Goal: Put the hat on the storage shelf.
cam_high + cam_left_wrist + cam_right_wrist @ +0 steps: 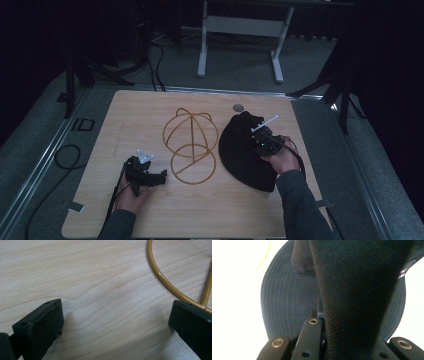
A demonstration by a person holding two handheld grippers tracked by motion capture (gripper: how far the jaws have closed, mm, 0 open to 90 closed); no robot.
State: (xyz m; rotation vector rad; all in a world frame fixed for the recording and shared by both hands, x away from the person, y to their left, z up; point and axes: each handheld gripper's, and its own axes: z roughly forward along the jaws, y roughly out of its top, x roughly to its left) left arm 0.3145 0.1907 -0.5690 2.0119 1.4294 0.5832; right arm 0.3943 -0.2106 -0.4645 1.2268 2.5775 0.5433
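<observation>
The high view looks forward and down from above the person's side, taking in the whole table [150, 210]. The left gripper view sits low over the wood, facing along its own jaws, with the stand [160, 275] just ahead to its right. The right gripper view is pressed up against the cap [287, 295]. Stand [192, 147] and cap [240, 150] also appear in the high view.

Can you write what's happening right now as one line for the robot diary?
left gripper: open, beside yellow wire hat stand | right gripper: shut on black fabric cap | light wooden table: cap resting
</observation>
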